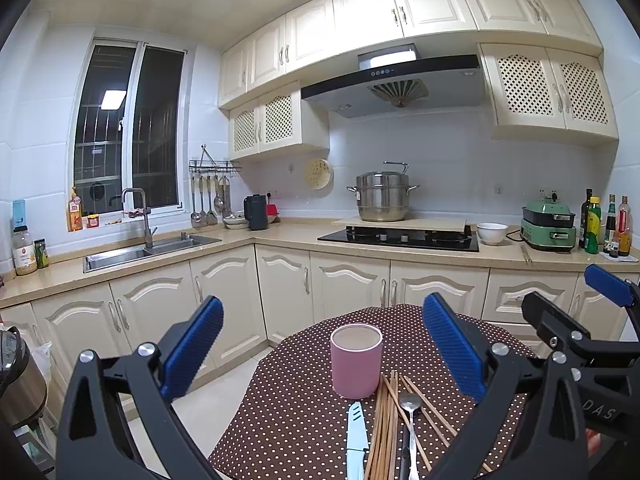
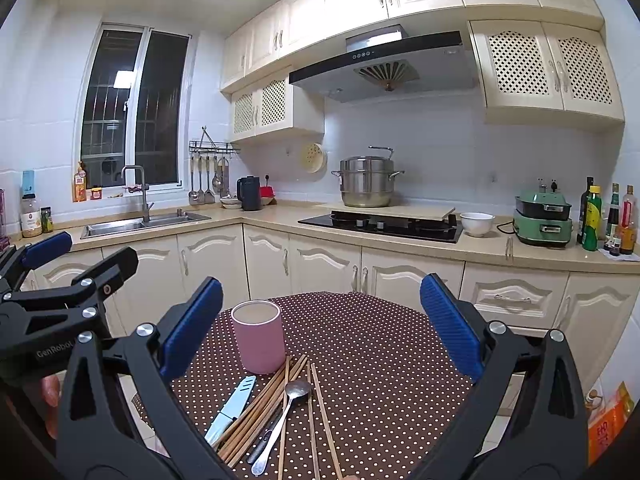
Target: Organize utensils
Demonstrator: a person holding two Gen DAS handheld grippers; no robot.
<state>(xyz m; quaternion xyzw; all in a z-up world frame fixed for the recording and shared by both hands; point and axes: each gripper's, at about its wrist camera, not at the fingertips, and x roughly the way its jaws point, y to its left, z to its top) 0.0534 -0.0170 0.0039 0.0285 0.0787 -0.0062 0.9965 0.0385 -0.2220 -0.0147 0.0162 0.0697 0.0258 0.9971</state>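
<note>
A pink cup (image 1: 356, 360) (image 2: 258, 336) stands upright and empty on the brown polka-dot table (image 1: 288, 408) (image 2: 380, 360). In front of it lie a pale blue knife (image 1: 356, 436) (image 2: 232, 408), several wooden chopsticks (image 1: 386, 428) (image 2: 264, 404) and a metal spoon (image 1: 410, 404) (image 2: 296, 390), loosely heaped. My left gripper (image 1: 322, 356) hovers open above the table, the cup between its blue fingers in view. My right gripper (image 2: 320, 328) is open too, held above the utensils. Each gripper shows at the edge of the other's view.
Behind the table run cream cabinets (image 1: 224, 292) and a countertop with a sink (image 1: 140, 252), a black hob (image 1: 400, 238) with a steel pot (image 1: 382, 196), a white bowl (image 1: 492, 233) and bottles (image 1: 608, 224). Tiled floor (image 1: 224, 396) lies left of the table.
</note>
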